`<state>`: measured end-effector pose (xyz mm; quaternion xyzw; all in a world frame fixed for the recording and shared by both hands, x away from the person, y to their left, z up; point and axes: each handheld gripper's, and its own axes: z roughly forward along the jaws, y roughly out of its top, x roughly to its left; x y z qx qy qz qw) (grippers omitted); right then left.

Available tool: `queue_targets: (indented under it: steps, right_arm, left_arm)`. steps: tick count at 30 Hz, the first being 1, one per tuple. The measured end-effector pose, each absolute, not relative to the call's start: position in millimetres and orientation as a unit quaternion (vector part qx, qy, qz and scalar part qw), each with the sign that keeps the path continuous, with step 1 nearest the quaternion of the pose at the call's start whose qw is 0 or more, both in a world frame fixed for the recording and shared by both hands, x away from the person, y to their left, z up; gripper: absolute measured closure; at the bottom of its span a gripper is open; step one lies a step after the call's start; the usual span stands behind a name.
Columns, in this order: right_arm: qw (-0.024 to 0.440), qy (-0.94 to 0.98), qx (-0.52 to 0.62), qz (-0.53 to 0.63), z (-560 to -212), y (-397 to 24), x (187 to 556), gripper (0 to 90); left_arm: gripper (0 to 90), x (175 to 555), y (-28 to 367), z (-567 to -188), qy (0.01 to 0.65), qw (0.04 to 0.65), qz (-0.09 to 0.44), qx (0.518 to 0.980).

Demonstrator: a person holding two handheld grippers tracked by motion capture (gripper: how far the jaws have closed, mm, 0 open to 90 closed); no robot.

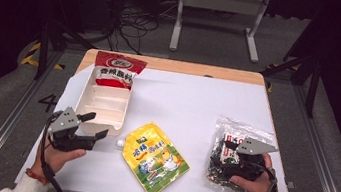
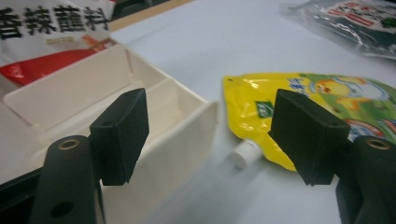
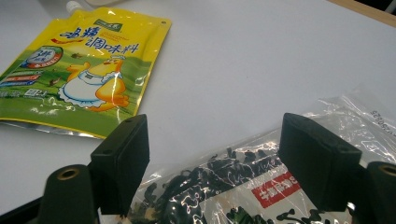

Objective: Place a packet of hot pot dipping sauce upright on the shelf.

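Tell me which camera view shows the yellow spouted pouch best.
The high view: the whole yellow spouted pouch lies flat on the table, white cap toward the tray. The right gripper view shows its printed front large but crops one edge; the left gripper view shows just its capped end between the left tongs.

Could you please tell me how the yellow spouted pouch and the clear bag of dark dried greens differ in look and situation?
The yellow pouch is opaque, printed with a cartoon duck, and has a white screw cap; the clear bag is see-through, showing dark dried leaves, with no spout. The yellow pouch lies free at mid-table, whereas the clear bag sits under the open right claw. The yellow pouch looks smooth, the clear bag crinkled. Both lie flat on the white table.
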<state>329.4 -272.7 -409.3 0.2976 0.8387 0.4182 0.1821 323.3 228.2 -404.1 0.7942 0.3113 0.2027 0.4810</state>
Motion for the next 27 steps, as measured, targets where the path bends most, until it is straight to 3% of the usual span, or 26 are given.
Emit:
queue_targets:
  steps: [12, 27]
  right_arm:
    - [0.184, 0.850, 0.281, 0.405, -414.7, -261.3, 326.3, 24.3]
    - [0.186, 0.849, 0.273, 0.413, -414.2, -255.8, 329.2, 24.7]
  left_arm:
    - [27.7, 291.4, 193.4, -442.3, 0.295, 0.450, 0.112, 0.836]
    - [23.2, 295.7, 181.0, -457.9, 0.311, 0.423, 0.070, 0.848]
